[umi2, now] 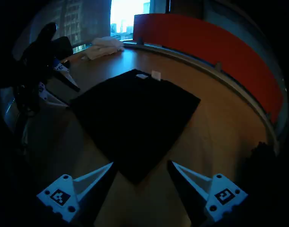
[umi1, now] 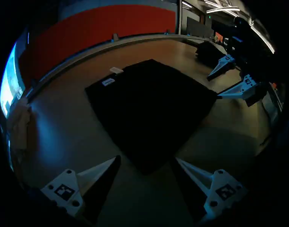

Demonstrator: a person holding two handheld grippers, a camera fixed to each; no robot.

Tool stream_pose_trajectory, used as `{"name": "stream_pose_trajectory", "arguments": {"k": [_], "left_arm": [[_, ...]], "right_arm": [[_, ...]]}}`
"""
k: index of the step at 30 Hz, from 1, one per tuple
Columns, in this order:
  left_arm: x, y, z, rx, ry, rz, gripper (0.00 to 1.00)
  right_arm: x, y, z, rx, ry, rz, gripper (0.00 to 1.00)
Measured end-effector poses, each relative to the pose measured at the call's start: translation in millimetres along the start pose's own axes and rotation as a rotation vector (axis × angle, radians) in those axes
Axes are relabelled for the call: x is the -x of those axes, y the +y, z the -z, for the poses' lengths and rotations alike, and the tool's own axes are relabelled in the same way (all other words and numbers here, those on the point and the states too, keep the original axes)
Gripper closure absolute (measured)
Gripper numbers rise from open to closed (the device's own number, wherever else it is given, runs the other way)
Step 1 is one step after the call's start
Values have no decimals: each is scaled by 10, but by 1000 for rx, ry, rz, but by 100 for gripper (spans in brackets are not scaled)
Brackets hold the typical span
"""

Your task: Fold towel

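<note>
Where left hand-held gripper gapes, dark towel flat, corner inside gap.

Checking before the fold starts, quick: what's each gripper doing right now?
Left gripper: open, holding nothing, black cloth towel corner between its fingers.
Right gripper: open, holding nothing, another towel corner between its fingers.

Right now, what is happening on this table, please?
A person holds a two-finger gripper in each hand above a wooden table. A dark towel lies spread flat on it, with small white tags at its far edge. The left gripper is open, and one towel corner points between its fingers. The right gripper is also open, at another corner. Neither gripper pinches the cloth, so this fold is not yet begun.
</note>
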State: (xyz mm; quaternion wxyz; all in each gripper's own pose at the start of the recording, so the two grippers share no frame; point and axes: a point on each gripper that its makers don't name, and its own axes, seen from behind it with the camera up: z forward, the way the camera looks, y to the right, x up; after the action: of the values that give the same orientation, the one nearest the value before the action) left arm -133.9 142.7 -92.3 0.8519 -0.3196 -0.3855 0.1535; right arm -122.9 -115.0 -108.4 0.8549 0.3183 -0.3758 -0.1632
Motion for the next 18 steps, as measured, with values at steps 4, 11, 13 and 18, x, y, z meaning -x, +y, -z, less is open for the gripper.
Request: {"name": "stream_pose_trajectory", "arguments": {"k": [4, 11, 13, 18], "left_arm": [[29, 3, -20, -1, -13, -7, 6], [56, 10, -36, 4, -29, -6, 7], [58, 18, -38, 8, -33, -5, 9], [62, 56, -48, 20, -41, -7, 19]], "right_arm": [[42, -22, -14, -14, -13, 2, 5], [131, -56, -35, -41, -38, -2, 14], [150, -59, -34, -47, -43, -2, 17], [192, -67, -29, -56, -53, -1, 27]]}}
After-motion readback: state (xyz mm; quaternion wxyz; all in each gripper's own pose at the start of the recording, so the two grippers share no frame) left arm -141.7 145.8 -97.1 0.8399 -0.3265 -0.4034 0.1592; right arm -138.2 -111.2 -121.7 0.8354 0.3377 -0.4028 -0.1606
